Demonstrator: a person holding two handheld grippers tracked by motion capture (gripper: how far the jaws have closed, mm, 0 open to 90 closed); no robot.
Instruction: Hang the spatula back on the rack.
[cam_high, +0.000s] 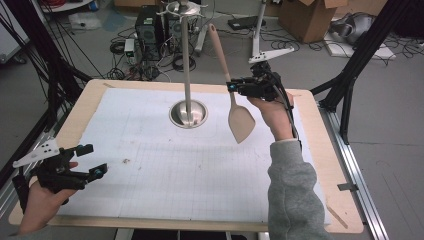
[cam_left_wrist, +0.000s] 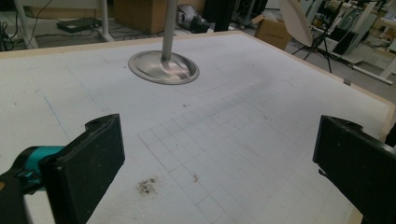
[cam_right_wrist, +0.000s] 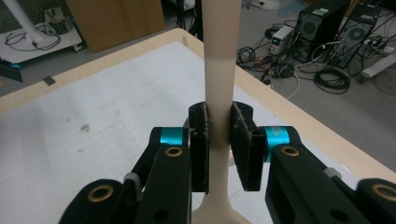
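Beige spatula (cam_high: 239, 120) clamped by right tool (cam_high: 231, 86) (blade down, airborne)

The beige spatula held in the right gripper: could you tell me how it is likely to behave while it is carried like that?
The spatula probably stays stiff: it hangs straight, blade down, without drooping. It looks light, since the right gripper bears it by the narrow handle alone. The smooth handle might slip or swing, because the pads clamp only a short stretch well above the broad blade.
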